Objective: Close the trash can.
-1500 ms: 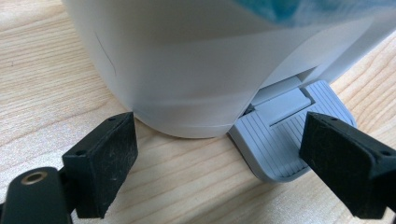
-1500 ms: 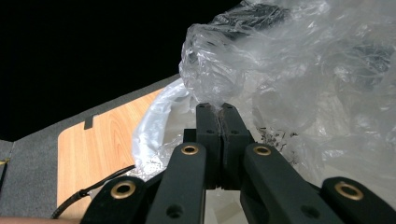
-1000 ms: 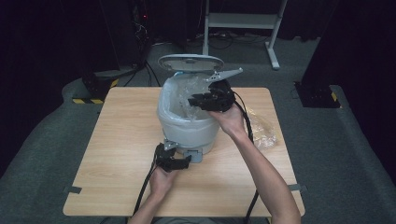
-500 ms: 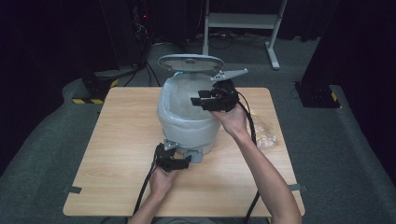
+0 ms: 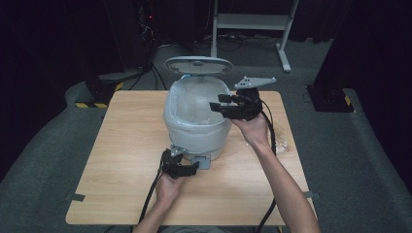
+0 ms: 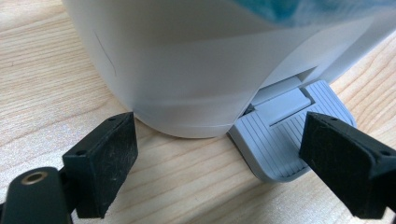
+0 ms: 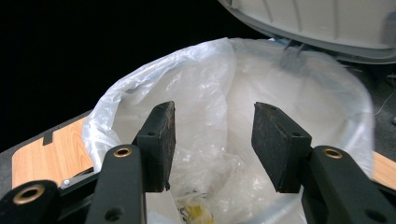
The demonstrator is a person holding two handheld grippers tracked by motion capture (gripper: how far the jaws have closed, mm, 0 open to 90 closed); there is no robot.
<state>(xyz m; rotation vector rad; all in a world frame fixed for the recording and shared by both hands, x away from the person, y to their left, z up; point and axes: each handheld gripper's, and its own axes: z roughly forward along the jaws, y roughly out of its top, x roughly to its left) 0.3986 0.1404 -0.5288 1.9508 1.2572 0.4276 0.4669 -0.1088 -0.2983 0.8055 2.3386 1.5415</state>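
Bin (image 5: 197, 124) sits mid-table (image 5: 121, 160), lid (image 5: 198, 65) up, clear liner (image 7: 205, 93) inside with scraps at the bottom. My right gripper (image 5: 217, 105) hangs over the bin's right rim, jaws just opened, nothing between them. My left gripper (image 6: 219, 154) rests at the bin's base, jaws wide apart either side of the pedal (image 6: 280, 140), gripping nothing.

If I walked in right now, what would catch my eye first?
A grey pedal bin stands mid-table with its lid flipped up and a clear plastic liner inside. The right gripper hangs over the bin's mouth, jaws apart with nothing between them. The left gripper sits low on the table at the foot pedal, jaws open.
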